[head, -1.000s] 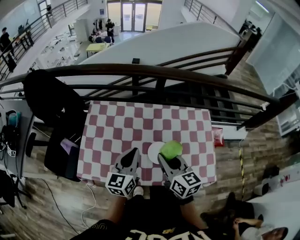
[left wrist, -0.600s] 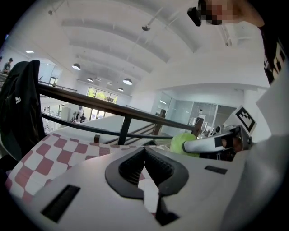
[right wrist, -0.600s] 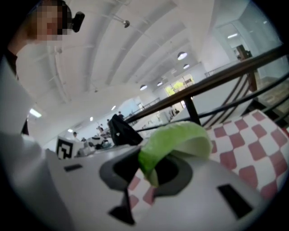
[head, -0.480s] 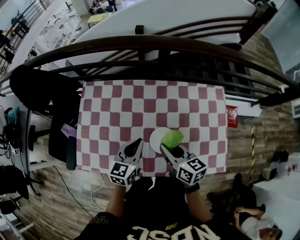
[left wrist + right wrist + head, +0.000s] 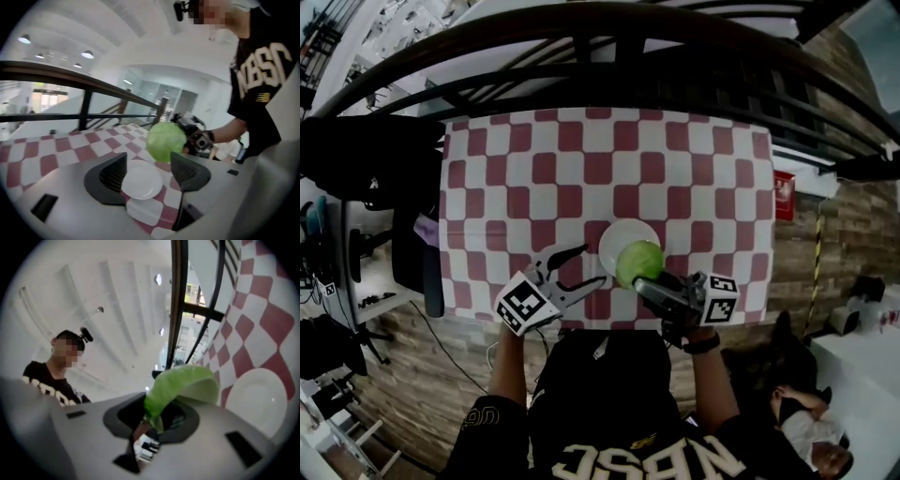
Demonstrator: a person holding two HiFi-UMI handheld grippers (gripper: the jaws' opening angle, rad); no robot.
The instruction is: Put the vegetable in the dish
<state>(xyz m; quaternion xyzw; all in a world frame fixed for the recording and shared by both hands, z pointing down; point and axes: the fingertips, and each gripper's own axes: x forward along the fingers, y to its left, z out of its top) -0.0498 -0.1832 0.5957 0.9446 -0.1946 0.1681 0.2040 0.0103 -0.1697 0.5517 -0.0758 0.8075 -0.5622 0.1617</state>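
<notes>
A round green cabbage [image 5: 638, 262] hangs over the near rim of the white dish [image 5: 624, 235], which sits on the red-and-white checked table [image 5: 534, 169]. My right gripper [image 5: 645, 279] is shut on the cabbage from the near right. In the right gripper view the leafy green cabbage [image 5: 183, 385] fills the jaws, with the dish [image 5: 258, 401] beyond it. My left gripper [image 5: 594, 263] is beside the dish's left rim. Its jaws have just been opening and nothing is held between them. The left gripper view shows the dish [image 5: 142, 182] beyond the open jaws and the cabbage [image 5: 166, 140] above it.
A dark railing [image 5: 609, 23] runs along the table's far side. A black chair [image 5: 366, 159] stands at the left, and a red object [image 5: 784, 195] hangs off the table's right edge. The person's body is against the near table edge.
Both grippers have come down toward the table. The left jaws went from shut to open. The right gripper rolled over with the cabbage, which now sits lower by the dish's near rim.
</notes>
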